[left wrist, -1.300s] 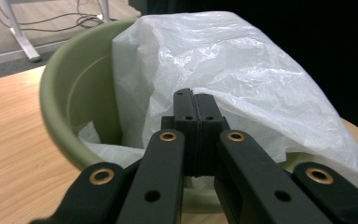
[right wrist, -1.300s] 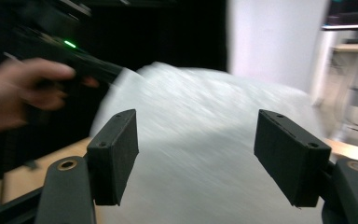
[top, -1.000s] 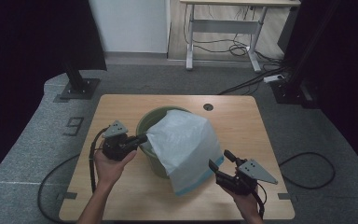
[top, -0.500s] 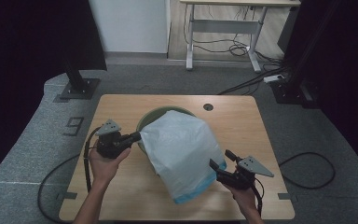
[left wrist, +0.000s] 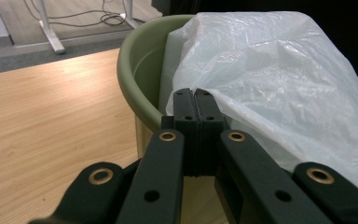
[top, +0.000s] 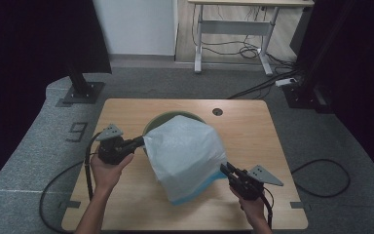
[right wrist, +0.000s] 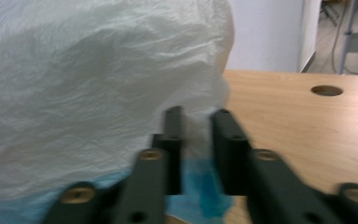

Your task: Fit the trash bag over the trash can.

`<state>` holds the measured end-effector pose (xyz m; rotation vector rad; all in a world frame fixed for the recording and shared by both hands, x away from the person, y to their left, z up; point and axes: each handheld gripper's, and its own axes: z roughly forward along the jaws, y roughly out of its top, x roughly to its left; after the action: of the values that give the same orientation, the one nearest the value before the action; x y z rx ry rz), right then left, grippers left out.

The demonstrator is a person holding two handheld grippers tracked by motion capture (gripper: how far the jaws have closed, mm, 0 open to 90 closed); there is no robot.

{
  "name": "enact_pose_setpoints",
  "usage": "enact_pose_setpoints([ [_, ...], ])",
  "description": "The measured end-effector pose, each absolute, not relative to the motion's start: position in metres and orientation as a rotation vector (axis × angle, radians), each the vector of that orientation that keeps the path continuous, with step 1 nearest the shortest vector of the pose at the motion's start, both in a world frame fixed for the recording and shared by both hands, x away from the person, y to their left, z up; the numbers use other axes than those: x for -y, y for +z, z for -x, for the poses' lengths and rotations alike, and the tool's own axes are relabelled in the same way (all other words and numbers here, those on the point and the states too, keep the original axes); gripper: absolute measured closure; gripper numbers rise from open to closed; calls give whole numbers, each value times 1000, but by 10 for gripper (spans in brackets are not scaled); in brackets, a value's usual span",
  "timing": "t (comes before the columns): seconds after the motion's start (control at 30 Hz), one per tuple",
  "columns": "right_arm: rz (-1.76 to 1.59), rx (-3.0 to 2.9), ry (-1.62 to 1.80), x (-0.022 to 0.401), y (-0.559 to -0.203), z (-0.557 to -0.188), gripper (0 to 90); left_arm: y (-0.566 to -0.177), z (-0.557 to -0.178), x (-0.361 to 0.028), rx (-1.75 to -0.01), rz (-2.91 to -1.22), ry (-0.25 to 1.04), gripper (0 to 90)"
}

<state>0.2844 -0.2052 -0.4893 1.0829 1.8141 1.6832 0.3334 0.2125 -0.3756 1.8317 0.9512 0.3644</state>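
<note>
The white bag (top: 187, 156) is covering most of the green bin (top: 161, 118) at tabletop (top: 126, 109) centre. The left tool (left wrist: 196, 100) is clamped on its edge; the right tool (right wrist: 196, 122), jaws parted, is blurring around bag film.
</note>
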Motion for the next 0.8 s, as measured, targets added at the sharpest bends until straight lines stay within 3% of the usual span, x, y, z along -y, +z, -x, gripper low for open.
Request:
enact_pose_setpoints([
  [0.07, -1073, -1790, 1696, 208, -486, -282, 877, -373, -332, -213, -937, -1832, 367, 881],
  [0.13, -1058, -1764, 1705, 211, -479, -279, 886, -370, -331, -213, -913, -1827, 371, 846],
  [0.3, -1049, -1689, 1695, 224, -453, -274, 886, -360, -324, -211, -878, -1840, 403, 532],
  [0.43, -1058, -1652, 1676, 237, -436, -272, 886, -353, -316, -216, -840, -1848, 377, 398],
  [0.53, -1063, -1635, 1668, 244, -429, -272, 886, -347, -311, -221, -827, -1847, 373, 362],
  [0.8, -997, -1637, 1687, 236, -411, -260, 886, -332, -295, -202, -721, -1873, 375, 374],
])
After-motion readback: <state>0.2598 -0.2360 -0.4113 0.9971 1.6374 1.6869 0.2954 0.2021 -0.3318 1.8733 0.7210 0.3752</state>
